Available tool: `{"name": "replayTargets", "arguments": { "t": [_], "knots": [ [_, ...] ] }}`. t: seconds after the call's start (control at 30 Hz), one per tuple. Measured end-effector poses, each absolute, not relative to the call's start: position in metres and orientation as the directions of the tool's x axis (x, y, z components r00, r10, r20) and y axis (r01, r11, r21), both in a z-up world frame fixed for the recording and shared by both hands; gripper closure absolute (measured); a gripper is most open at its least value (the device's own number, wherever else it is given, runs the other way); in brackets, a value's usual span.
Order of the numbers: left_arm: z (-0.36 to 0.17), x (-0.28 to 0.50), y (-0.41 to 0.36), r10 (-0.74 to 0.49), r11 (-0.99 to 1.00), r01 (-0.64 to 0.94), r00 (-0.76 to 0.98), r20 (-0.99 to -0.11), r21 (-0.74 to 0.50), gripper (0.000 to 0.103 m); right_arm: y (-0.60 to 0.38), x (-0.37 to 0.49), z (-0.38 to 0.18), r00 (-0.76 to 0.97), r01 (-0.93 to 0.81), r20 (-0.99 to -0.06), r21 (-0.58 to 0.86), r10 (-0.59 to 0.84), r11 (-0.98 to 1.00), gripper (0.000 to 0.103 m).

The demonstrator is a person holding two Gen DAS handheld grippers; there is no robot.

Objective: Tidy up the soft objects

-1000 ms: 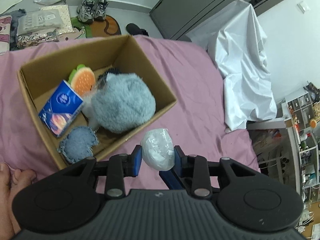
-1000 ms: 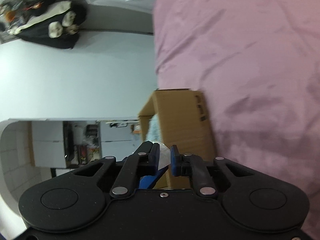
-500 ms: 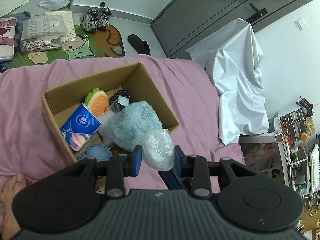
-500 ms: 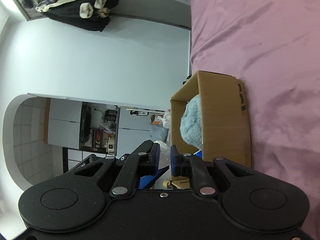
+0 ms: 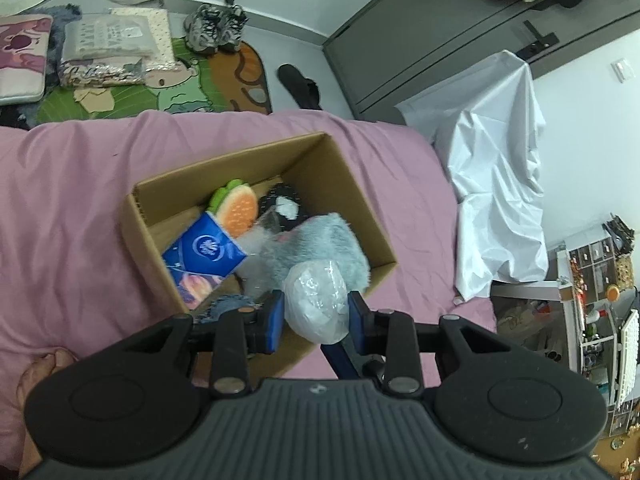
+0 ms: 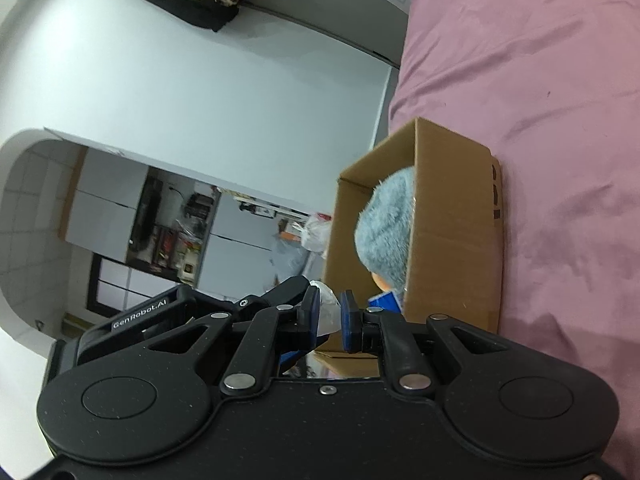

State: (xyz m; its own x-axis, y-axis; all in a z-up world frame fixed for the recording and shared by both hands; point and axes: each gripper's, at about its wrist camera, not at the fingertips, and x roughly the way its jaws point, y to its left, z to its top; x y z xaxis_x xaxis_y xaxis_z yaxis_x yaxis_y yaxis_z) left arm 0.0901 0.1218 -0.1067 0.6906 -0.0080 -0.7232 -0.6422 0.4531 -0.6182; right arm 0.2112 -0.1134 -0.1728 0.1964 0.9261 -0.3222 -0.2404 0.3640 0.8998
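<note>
My left gripper (image 5: 316, 314) is shut on a white soft ball wrapped in clear plastic (image 5: 316, 304) and holds it above the near right corner of an open cardboard box (image 5: 340, 172) on the pink bed. In the box lie a grey-blue plush (image 5: 320, 248), a blue tissue pack (image 5: 204, 252), a burger-shaped toy (image 5: 238, 208), a black-and-white soft item (image 5: 282, 204) and a denim piece (image 5: 228, 306). My right gripper (image 6: 329, 316) is almost shut and empty, beside the box (image 6: 448, 224), with the left gripper (image 6: 180, 308) and its white ball (image 6: 326, 300) in front of it.
The pink bedsheet (image 5: 68, 200) spreads around the box. A white sheet-covered object (image 5: 496, 184) stands right of the bed. Shoes (image 5: 216, 28), a cartoon mat (image 5: 192, 88) and bags lie on the floor beyond. A bare foot (image 5: 40, 368) rests at lower left.
The left gripper has risen and moved over the box corner with the white ball. The right gripper has turned, so the box and grey plush show more fully.
</note>
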Motion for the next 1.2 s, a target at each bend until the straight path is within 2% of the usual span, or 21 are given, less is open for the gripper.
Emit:
{"name": "replayTargets", "arguments": {
  "t": [0.17, 0.23, 0.37, 0.43, 0.53, 0.6, 0.93, 1.0, 1.2],
  "knots": [
    [-0.116, 0.091, 0.128, 0.0, 0.446, -0.675, 0.657, -0.754, -0.588, 0.07, -0.104, 0.205, -0.171, 0.18, -0.274, -0.376, 0.868, 0.909, 0.414, 0.088],
    [-0.12, 0.091, 0.128, 0.004, 0.446, -0.687, 0.642, -0.767, -0.574, 0.066, -0.101, 0.203, -0.171, 0.176, -0.288, -0.394, 0.856, 0.902, 0.43, 0.087],
    [-0.119, 0.091, 0.127, 0.017, 0.446, -0.705, 0.623, -0.782, -0.552, 0.052, -0.104, 0.201, -0.167, 0.185, -0.302, -0.415, 0.839, 0.891, 0.453, 0.077],
    [-0.115, 0.091, 0.125, 0.033, 0.453, -0.71, 0.619, -0.785, -0.54, 0.049, -0.107, 0.202, -0.163, 0.199, -0.309, -0.423, 0.829, 0.884, 0.467, 0.072],
    [-0.107, 0.092, 0.122, 0.055, 0.472, -0.709, 0.617, -0.785, -0.524, 0.041, -0.116, 0.205, -0.154, 0.234, -0.317, -0.431, 0.813, 0.871, 0.488, 0.06],
    [-0.101, 0.093, 0.119, 0.076, 0.488, -0.711, 0.613, -0.787, -0.506, 0.032, -0.12, 0.205, -0.147, 0.259, -0.323, -0.434, 0.803, 0.863, 0.5, 0.053],
    [-0.075, 0.098, 0.096, 0.143, 0.612, -0.675, 0.607, -0.782, -0.412, 0.023, -0.139, 0.21, -0.127, 0.334, -0.346, -0.473, 0.743, 0.815, 0.573, 0.04],
    [-0.07, 0.098, 0.091, 0.158, 0.632, -0.669, 0.606, -0.78, -0.392, 0.02, -0.142, 0.209, -0.122, 0.349, -0.353, -0.487, 0.723, 0.801, 0.594, 0.034],
    [-0.059, 0.097, 0.078, 0.189, 0.696, -0.636, 0.609, -0.77, -0.333, 0.018, -0.154, 0.205, -0.109, 0.389, -0.372, -0.509, 0.676, 0.768, 0.636, 0.017]
  ]
}}
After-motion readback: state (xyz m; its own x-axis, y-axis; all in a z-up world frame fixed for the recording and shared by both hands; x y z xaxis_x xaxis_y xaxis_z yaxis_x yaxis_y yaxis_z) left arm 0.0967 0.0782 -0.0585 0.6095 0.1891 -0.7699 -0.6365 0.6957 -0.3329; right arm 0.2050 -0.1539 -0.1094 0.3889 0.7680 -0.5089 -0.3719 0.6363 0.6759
